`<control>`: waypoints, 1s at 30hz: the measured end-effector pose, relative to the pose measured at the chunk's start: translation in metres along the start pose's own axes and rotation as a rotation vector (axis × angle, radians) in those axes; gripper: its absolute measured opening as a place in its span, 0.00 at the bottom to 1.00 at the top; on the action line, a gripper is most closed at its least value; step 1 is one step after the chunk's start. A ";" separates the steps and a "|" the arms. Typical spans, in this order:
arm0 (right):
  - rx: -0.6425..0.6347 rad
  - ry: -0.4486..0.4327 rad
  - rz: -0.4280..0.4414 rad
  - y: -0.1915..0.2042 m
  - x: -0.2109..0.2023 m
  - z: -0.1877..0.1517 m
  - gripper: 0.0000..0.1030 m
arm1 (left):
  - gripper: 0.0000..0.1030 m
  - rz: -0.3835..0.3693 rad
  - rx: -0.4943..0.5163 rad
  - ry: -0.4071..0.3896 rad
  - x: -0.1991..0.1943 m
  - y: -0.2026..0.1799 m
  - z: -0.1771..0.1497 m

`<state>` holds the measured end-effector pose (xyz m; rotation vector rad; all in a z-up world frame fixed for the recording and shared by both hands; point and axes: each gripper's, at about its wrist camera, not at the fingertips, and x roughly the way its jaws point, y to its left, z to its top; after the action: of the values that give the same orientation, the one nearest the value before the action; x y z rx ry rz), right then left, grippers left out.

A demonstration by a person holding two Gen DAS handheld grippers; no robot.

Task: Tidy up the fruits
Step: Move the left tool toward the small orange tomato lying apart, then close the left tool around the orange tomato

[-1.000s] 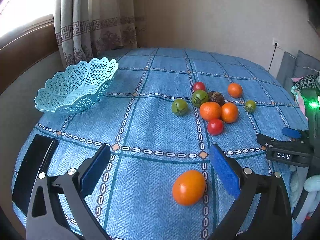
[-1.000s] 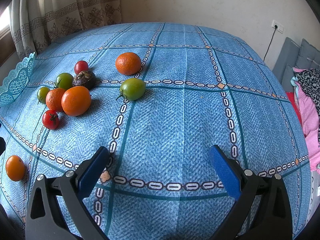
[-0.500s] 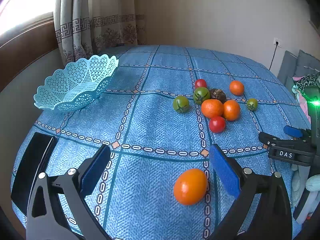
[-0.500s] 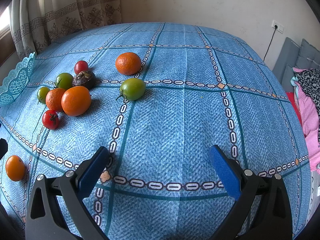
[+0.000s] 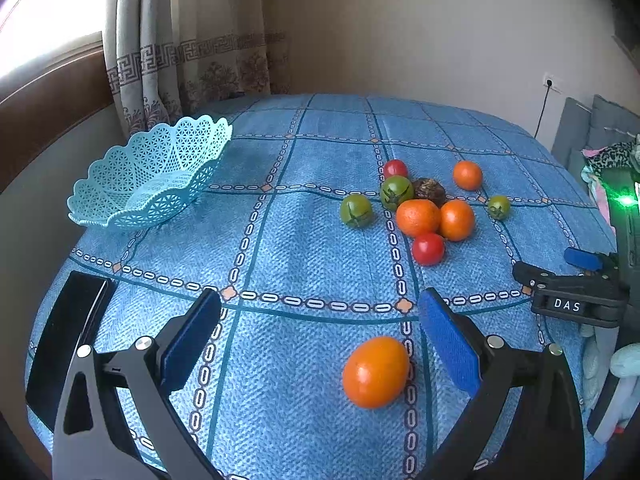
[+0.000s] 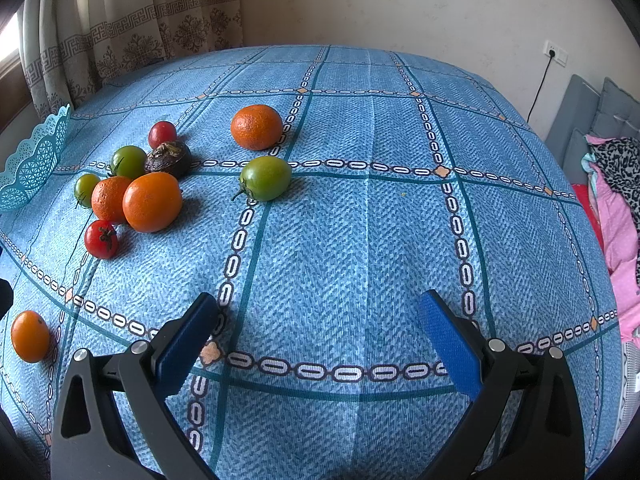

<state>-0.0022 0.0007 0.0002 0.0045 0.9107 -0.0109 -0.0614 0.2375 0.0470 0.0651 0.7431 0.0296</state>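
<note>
Task barely begun: lace basket (image 5: 148, 176) empty, every fruit on the tablecloth (image 6: 360, 240) beyond it, nearest orange fruit (image 5: 376, 372) between the spread left gripper (image 5: 320, 344) fingers; right gripper (image 6: 320, 340) likewise released, holding nothing.

Turquoise lattice basket (image 5: 148, 176), blue chain-checked tablecloth (image 6: 360, 240), orange, green, red fruits (image 5: 416, 208).

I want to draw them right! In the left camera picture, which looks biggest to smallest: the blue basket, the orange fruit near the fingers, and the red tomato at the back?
1. Blue basket
2. Orange fruit near the fingers; being closest to the camera makes it look bigger.
3. Red tomato at the back.
</note>
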 end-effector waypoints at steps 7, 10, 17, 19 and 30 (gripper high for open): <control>0.000 0.000 0.000 0.000 0.000 0.000 0.95 | 0.97 -0.004 -0.002 0.000 -0.001 0.001 0.000; 0.000 0.000 0.000 0.000 0.000 0.000 0.95 | 0.97 -0.006 0.002 -0.001 -0.001 0.000 -0.001; 0.012 -0.046 0.065 -0.001 -0.012 0.001 0.95 | 0.97 -0.023 0.016 -0.002 -0.004 -0.001 -0.004; 0.012 -0.067 0.085 0.000 -0.017 0.001 0.95 | 0.97 -0.028 0.018 0.004 -0.003 -0.001 -0.005; -0.005 -0.099 0.119 0.008 -0.031 -0.001 0.95 | 0.97 -0.115 0.031 0.073 0.005 -0.006 -0.016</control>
<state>-0.0219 0.0087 0.0247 0.0533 0.8101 0.1009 -0.0687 0.2321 0.0313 0.0508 0.8192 -0.0895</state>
